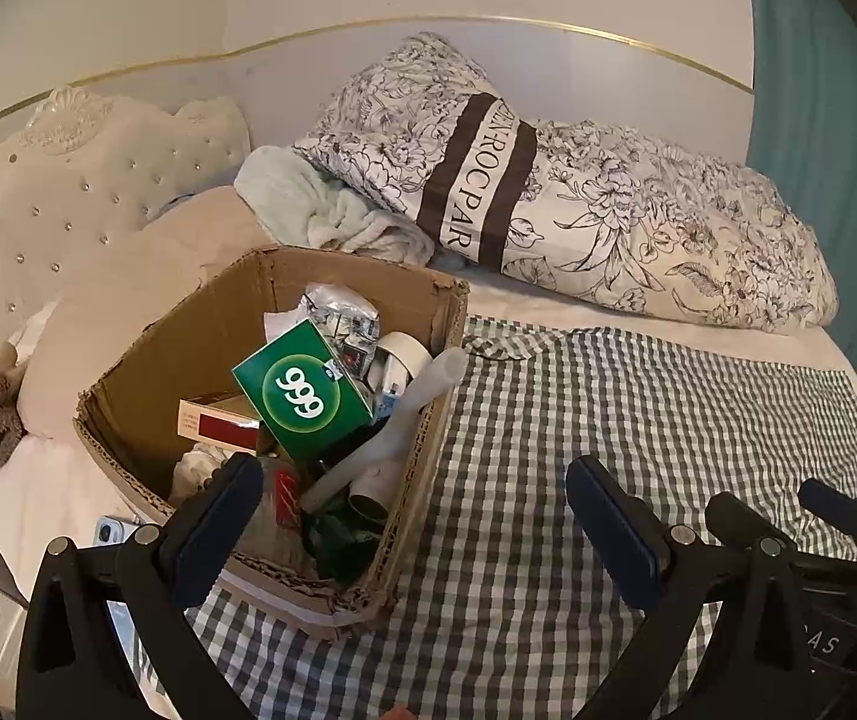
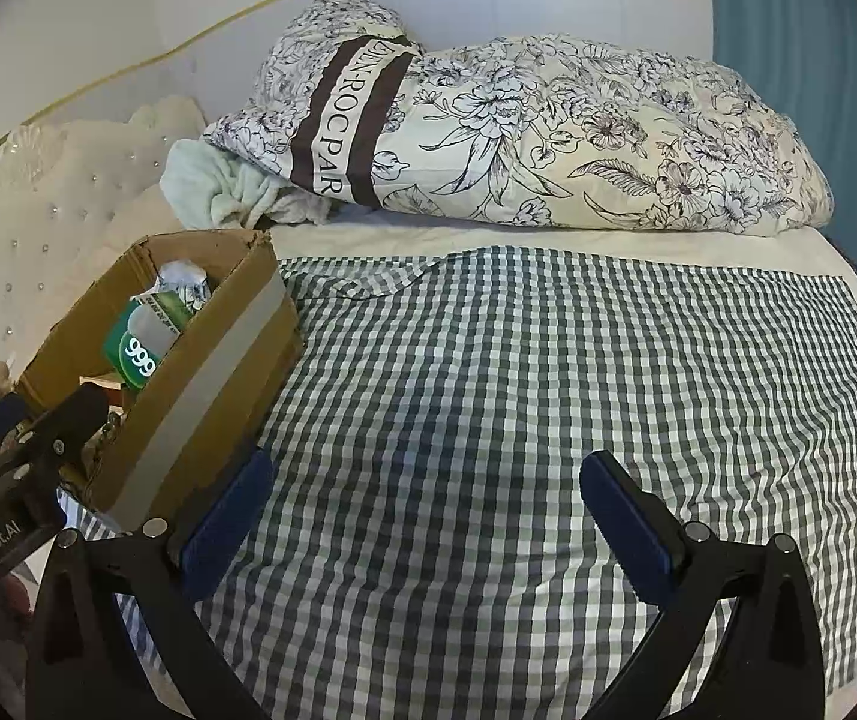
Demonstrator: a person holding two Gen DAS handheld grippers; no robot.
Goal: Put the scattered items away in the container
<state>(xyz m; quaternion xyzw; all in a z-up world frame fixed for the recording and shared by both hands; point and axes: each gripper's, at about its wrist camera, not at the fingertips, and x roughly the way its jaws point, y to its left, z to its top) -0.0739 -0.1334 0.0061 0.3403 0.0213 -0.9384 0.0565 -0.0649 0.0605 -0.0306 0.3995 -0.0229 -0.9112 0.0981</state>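
My left gripper [image 1: 413, 516] jaws apart, empty, over cardboard box [image 1: 188, 354] on checked cloth [image 1: 638, 450], box holding green carton [image 1: 302, 390], my right gripper [image 2: 425, 510] spread wide, empty, bed quilt [image 2: 578, 138] beyond.

left wrist: close above cardboard box [image 1: 284, 414], angled down | right wrist: beside it | shared: box, checked cloth [image 2: 548, 420]

Box on the bed, at my left.
The cardboard box [image 1: 200, 354] holds the packets; the checked cloth [image 2: 548, 390] spreads to its right, the folded quilt [image 2: 548, 138] behind.
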